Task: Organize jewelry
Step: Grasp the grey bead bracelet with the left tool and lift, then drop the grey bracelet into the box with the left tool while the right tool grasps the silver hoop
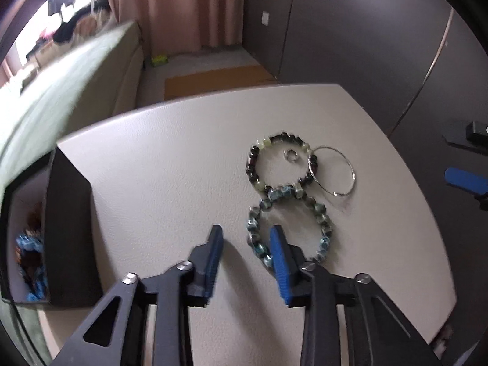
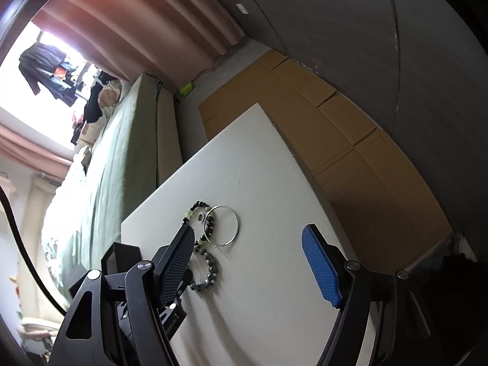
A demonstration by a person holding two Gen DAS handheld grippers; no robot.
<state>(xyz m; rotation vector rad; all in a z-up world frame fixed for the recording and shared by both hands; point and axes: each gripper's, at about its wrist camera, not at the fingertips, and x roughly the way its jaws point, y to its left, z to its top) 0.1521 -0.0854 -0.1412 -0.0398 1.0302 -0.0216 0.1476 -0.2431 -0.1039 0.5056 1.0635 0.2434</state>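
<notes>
Jewelry lies in a small cluster on the pale, faintly textured tabletop (image 1: 170,164), and I take the teal-and-grey faceted bead bracelet (image 1: 321,213) as my landmark. My left gripper (image 1: 246,245) hangs low over the table at the near side of that bracelet: its blue-padded fingers stand apart, clamped on nothing, with the right pad inside the bracelet's loop and the left pad outside it, so a stretch of the beads sits between them. I cannot tell whether the pads touch the beads. Touching the far side of the landmark bracelet is a second bracelet of dark and pale green round beads (image 1: 253,164), and inside that loop rests a small silver ring (image 1: 292,155). A thin silver wire bangle (image 1: 335,170) lies beyond and to the right of the landmark bracelet, overlapping the dark bracelet's edge. Well to the left of the landmark bracelet, at the table's edge, stands a black open box (image 1: 71,231); something blue shows inside it, blurred. My right gripper (image 2: 250,262) is held above the table to the right of the landmark bracelet (image 2: 210,270), fingers wide apart and holding nothing.
</notes>
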